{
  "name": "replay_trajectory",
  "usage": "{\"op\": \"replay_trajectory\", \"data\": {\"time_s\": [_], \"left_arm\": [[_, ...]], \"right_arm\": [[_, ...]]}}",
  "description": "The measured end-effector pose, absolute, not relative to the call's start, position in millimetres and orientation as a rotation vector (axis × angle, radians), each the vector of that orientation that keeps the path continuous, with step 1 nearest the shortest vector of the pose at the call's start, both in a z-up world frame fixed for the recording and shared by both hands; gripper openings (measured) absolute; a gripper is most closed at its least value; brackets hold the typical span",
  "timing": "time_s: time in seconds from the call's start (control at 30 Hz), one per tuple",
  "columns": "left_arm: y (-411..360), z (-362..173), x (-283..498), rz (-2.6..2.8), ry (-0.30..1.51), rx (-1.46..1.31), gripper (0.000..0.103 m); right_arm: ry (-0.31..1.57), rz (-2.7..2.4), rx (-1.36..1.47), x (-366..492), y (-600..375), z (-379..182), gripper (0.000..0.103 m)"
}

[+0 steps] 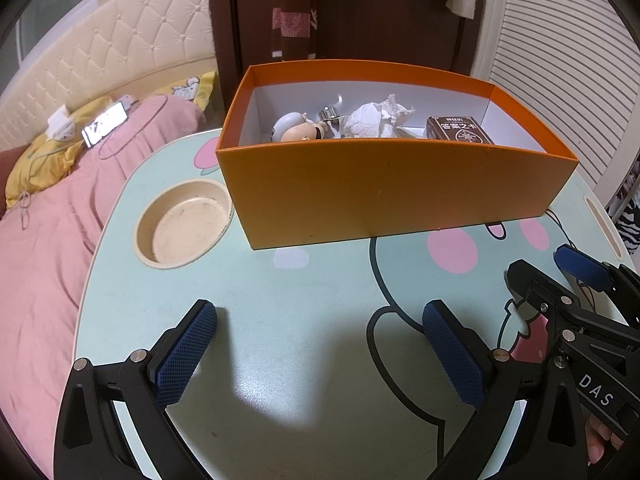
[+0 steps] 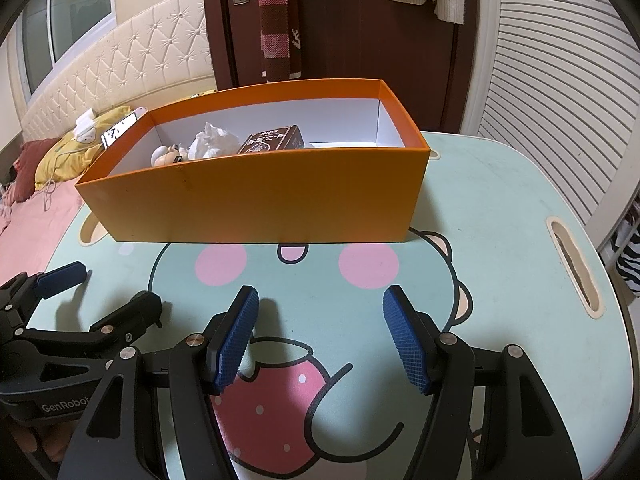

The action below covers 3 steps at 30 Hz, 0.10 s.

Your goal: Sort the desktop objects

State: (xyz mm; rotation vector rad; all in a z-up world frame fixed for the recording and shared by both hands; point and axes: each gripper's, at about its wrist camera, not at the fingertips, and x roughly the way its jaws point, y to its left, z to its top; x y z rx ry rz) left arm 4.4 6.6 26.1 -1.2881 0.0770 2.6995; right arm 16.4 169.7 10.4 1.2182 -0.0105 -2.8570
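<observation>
- While both grippers hover low over the bench (image 1: 280,280), nothing sits between either pair of jaws.
- Left gripper (image 1: 320,344): jaws wide apart, empty; blue cross-hatched rubber pads (image 1: 184,356) on black arms.
- Right gripper (image 2: 320,336): jaws apart, empty; same knurled blue pads (image 2: 234,340).
- Orange box (image 1: 380,192): rectangular smooth card, white inside, open top, at 12 o'clock from both grippers.
- Inside the box: crumpled white tissue (image 1: 380,120), brown card box (image 1: 460,130) with printed lid, round-headed figurine (image 1: 296,126).
- Bench: smooth mint laminate, cartoon print, rounded edges; round recessed cup well (image 1: 184,226) at 10 o'clock from the left gripper, touching the box corner; slot handle (image 2: 574,268) at 2 o'clock from the right gripper.
- Open surface lies between box and grippers.
</observation>
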Motion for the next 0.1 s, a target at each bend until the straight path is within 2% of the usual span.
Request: {"op": "replay_trajectory", "data": {"time_s": [0.1], "left_arm": [[6.2,26.1,4.4,2.699,0.076,-1.287,0.102]], "right_arm": [[-0.011,-2.857,1.217,16.1,169.6,10.2,0.066]]}}
